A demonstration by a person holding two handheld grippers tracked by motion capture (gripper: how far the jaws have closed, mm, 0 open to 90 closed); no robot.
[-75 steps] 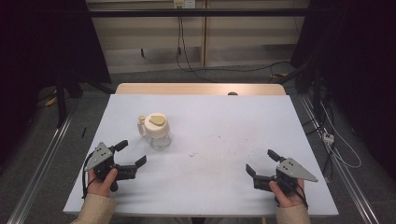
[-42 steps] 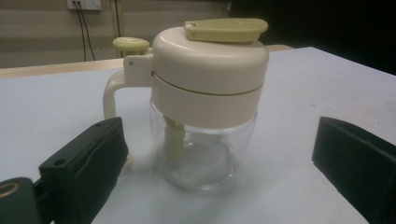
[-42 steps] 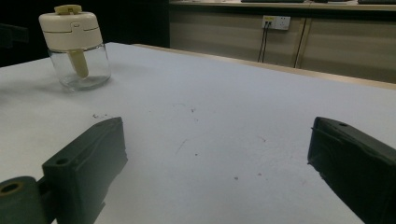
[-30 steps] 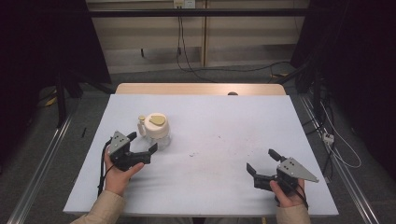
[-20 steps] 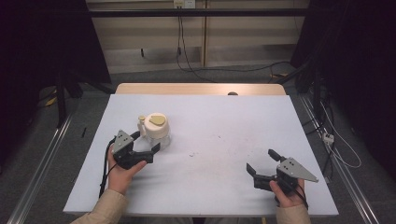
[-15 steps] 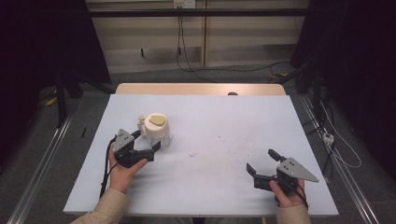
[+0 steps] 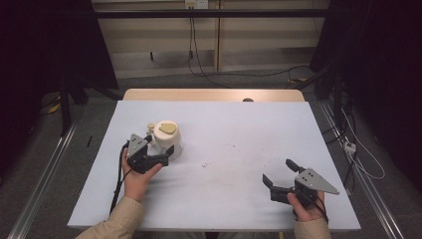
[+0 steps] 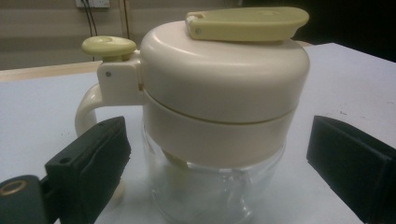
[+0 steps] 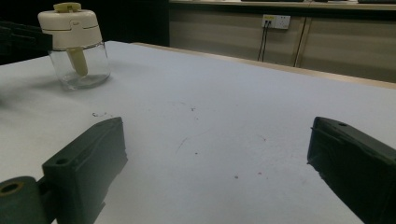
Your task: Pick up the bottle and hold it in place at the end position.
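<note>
A small glass jar with a cream lid, a side handle and a yellow-green flap on top (image 7: pixel 165 137) (image 8: pixel 219 116) (image 9: pixel 74 44) stands upright on the left half of the pale table (image 7: pixel 234 129). My left gripper (image 7: pixel 158 149) (image 8: pixel 215 158) is open, one jaw on each side of the jar's glass body, with a gap showing on both sides. A yellowish rod hangs inside the glass. My right gripper (image 7: pixel 281 176) (image 9: pixel 215 163) is open near the front right of the table, far from the jar, with nothing between its jaws.
The table's wooden far edge (image 7: pixel 214 94) faces a wall with cables and a socket (image 7: pixel 196 4). Small dark specks (image 7: pixel 205 164) mark the table's middle. Metal rails (image 7: pixel 40 174) run along the floor on both sides.
My left gripper has moved forward and right from the front left of the table up to the jar, until its open jaws flank it. The right gripper has stayed put.
</note>
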